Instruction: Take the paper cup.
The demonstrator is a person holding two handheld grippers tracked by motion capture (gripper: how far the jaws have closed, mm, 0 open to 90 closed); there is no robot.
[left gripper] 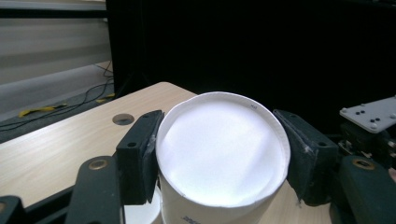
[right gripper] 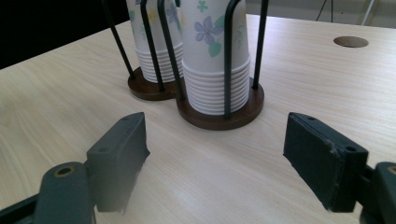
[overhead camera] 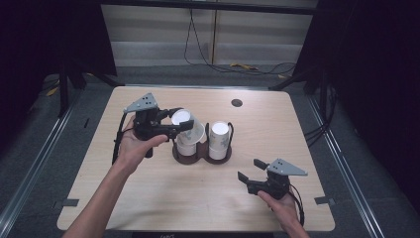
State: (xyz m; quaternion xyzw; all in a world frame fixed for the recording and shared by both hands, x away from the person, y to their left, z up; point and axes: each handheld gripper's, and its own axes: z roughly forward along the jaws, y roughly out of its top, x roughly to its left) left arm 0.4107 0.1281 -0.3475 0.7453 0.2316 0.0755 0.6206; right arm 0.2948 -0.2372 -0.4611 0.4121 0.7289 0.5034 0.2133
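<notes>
A dark brown two-ring cup holder (overhead camera: 200, 157) (right gripper: 219, 119) stands at the table's middle, with a stack of upside-down flowered paper cups in each ring: the left stack (overhead camera: 185, 145) (right gripper: 154, 51) and the right stack (overhead camera: 218, 140) (right gripper: 215, 60). My left gripper (overhead camera: 182, 119) (left gripper: 219, 154) is shut on one white paper cup (overhead camera: 190, 126) (left gripper: 222, 149), bottom up and tilted, just above the left stack. Its pads (left gripper: 140, 158) press on both sides of the cup. My right gripper (overhead camera: 250, 169) (right gripper: 219, 144) stands open near the front right, with nothing between its jaws, pointing at the holder.
A round cable hole (overhead camera: 236, 103) (right gripper: 350, 41) sits in the tabletop (overhead camera: 148, 198) behind the holder. Cables (overhead camera: 237, 67) lie on the floor beyond the far edge. Dark curtains and metal rails flank the table. Bare wood lies in front of the holder.
</notes>
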